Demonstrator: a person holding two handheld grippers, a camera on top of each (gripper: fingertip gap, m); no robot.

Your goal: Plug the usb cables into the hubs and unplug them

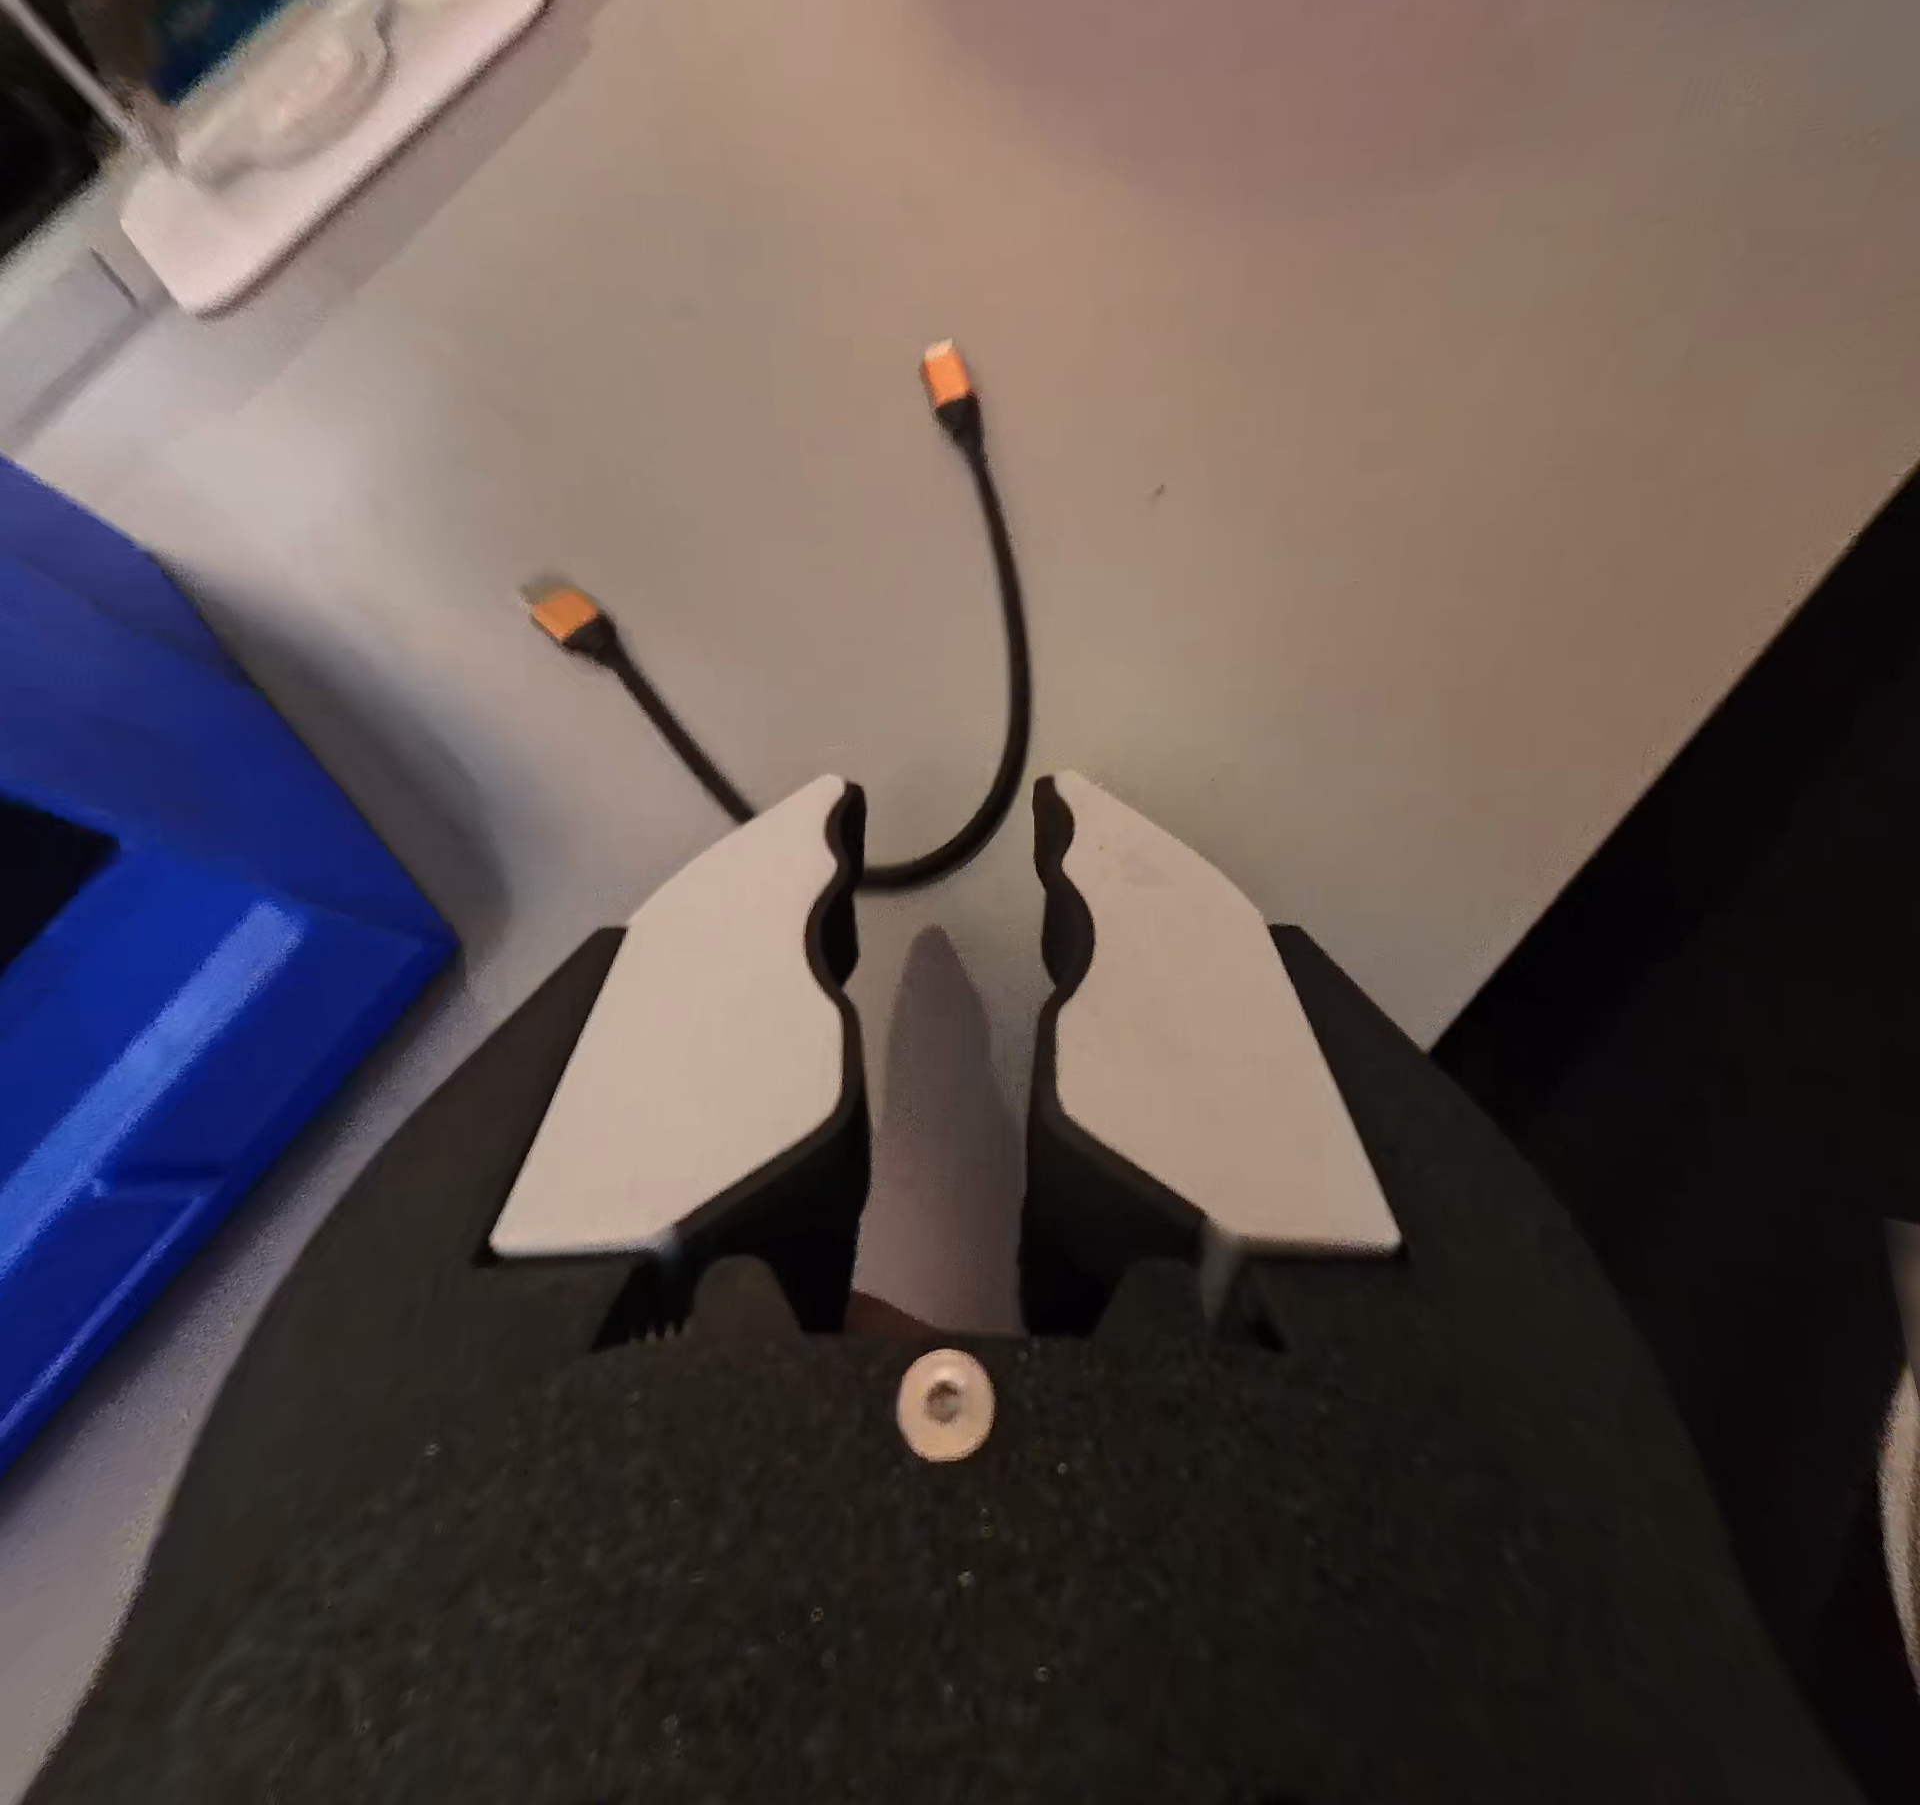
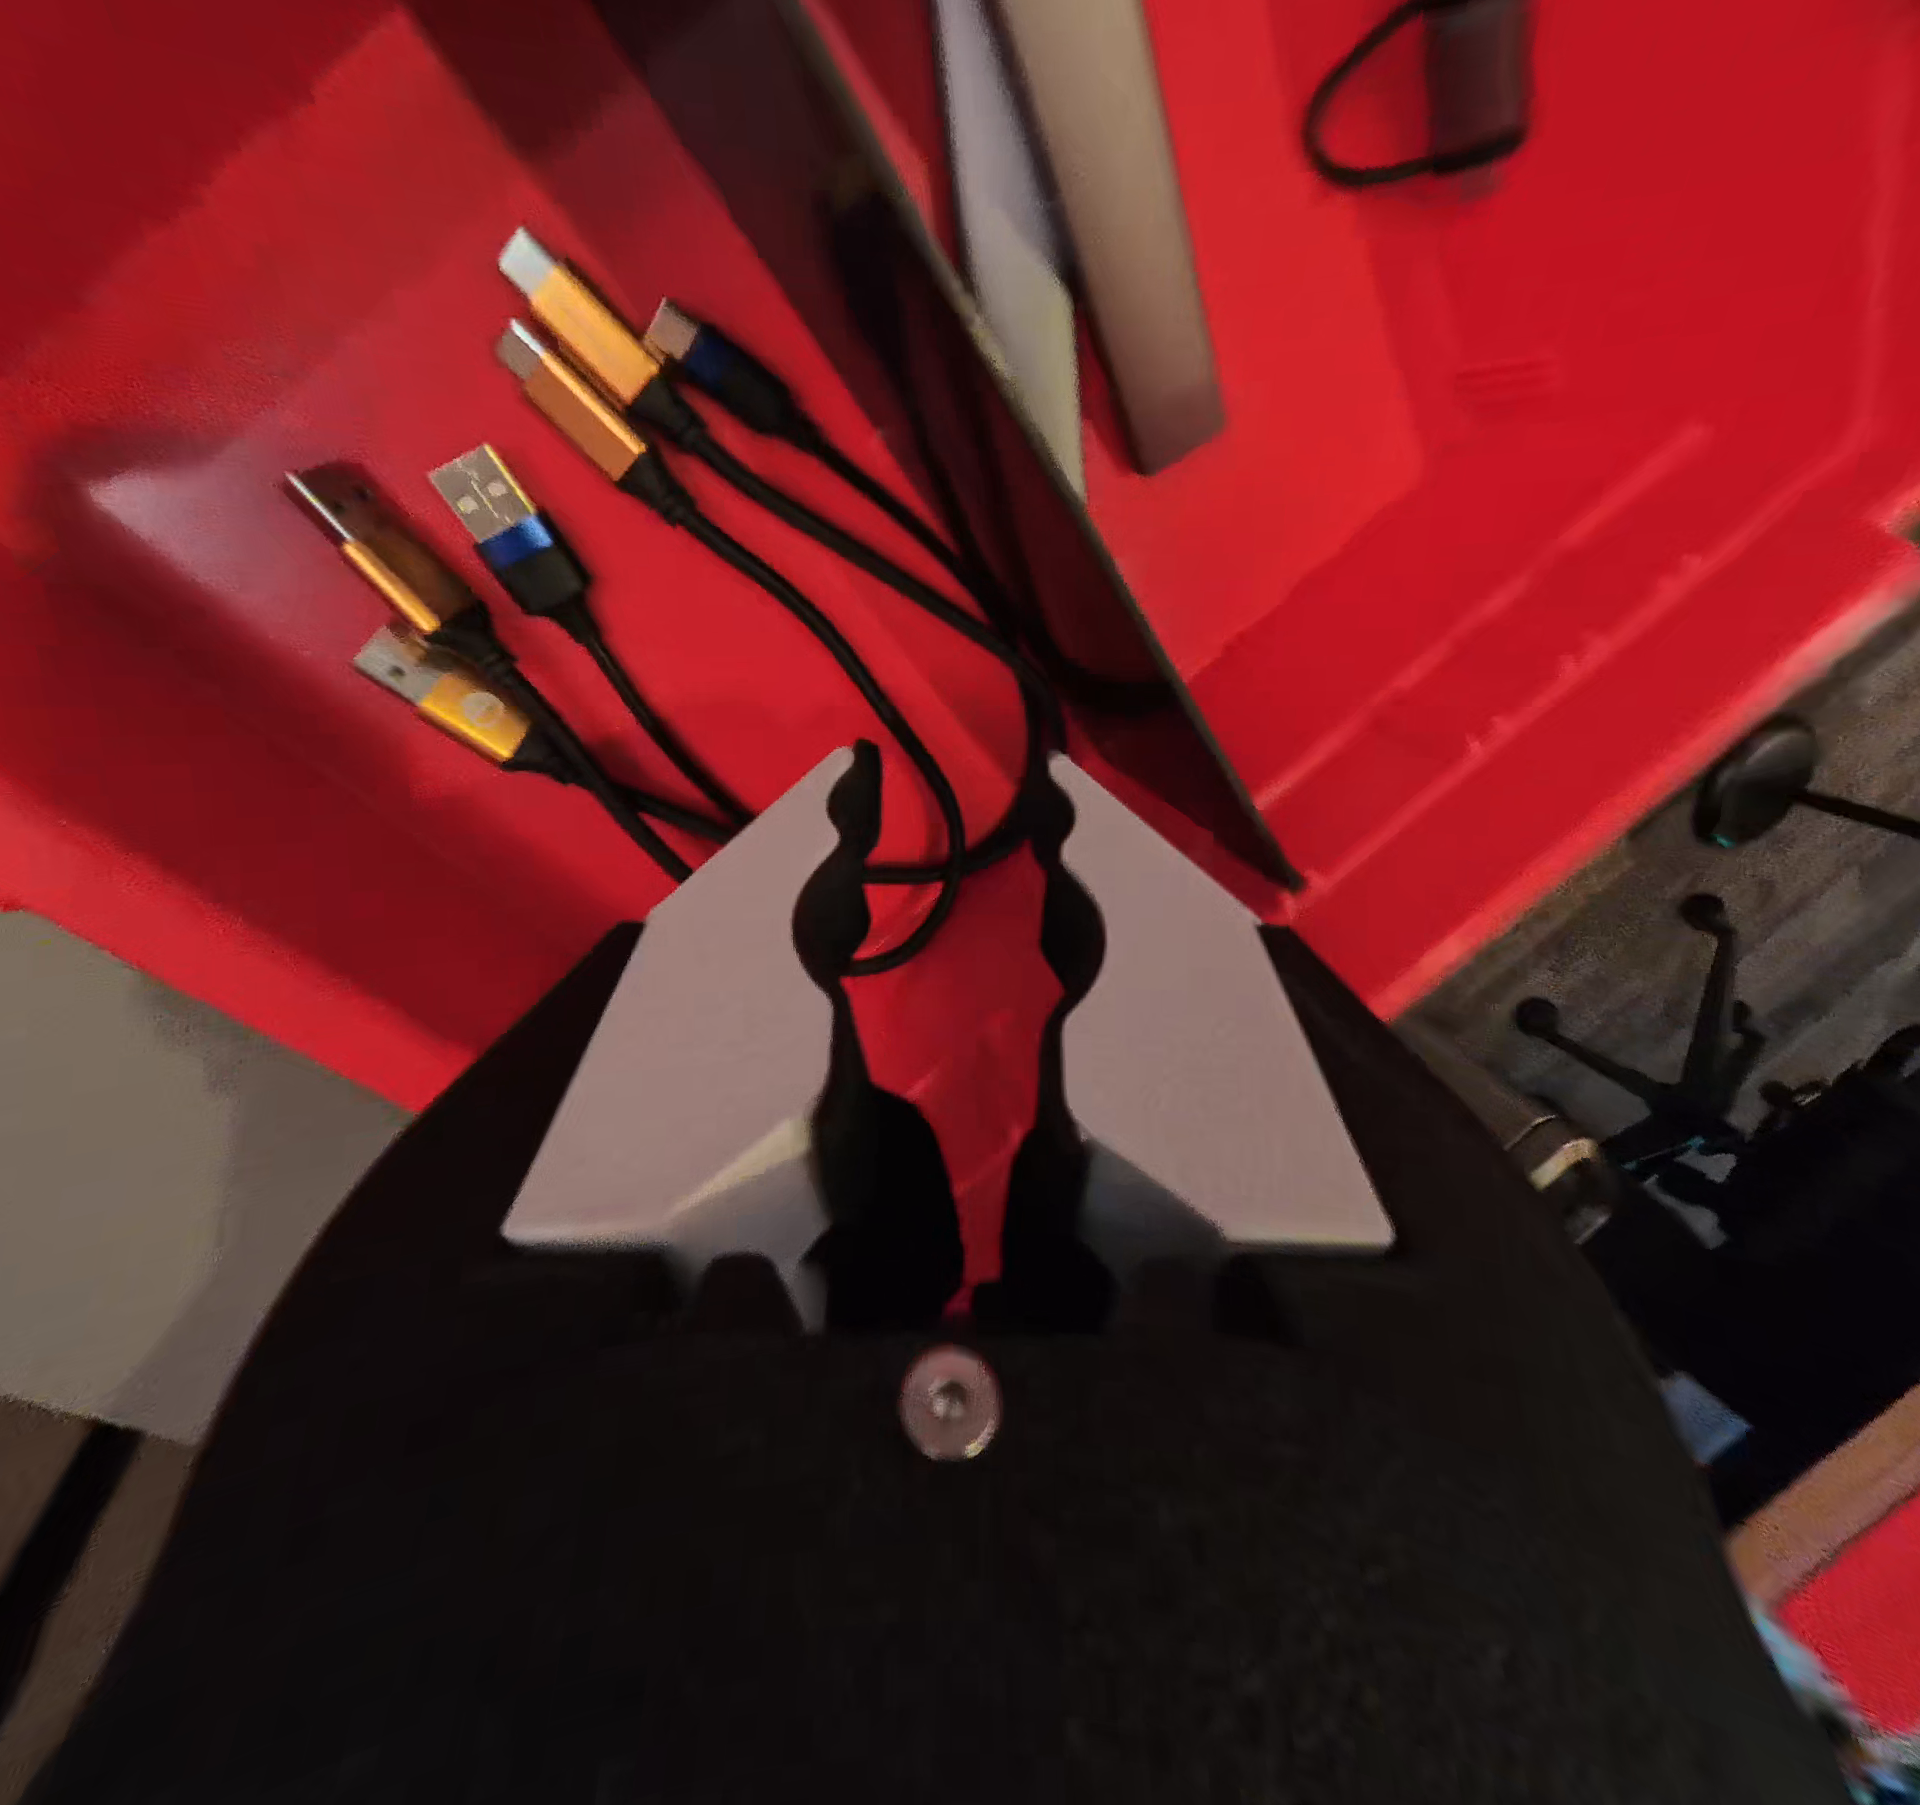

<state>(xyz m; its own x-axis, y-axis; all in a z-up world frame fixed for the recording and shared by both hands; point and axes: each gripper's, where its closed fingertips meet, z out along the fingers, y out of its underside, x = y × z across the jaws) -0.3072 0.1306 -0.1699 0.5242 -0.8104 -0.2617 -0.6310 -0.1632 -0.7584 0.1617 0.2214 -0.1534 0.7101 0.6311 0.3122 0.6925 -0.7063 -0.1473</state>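
The left tool (image 1: 948,820) hangs spread over a black cable (image 1: 1003,612) on the surface (image 1: 1351,405). The right tool (image 2: 956,779), also spread, straddles cables (image 2: 831,654) in a red bin (image 2: 1558,405). Best pinch one plug body squarely.

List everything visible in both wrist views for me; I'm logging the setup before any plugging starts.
Cable with orange plugs: one, black, lying on the table ahead of the left tongs.
Table: one, pale grey.
Blue bin: one, left on the table.
White stand: one, far left, blurred.
Red bin: one, divided, below the right tongs.
USB cables: several, black with orange or blue plugs, in the red bin's left compartment.
Grey hubs: apparently two, in the right compartment.
Looped black cable: one, far right compartment.
Chair base: black, on the floor.
Left tongs: open.
Right tongs: open, cables between the fingers.
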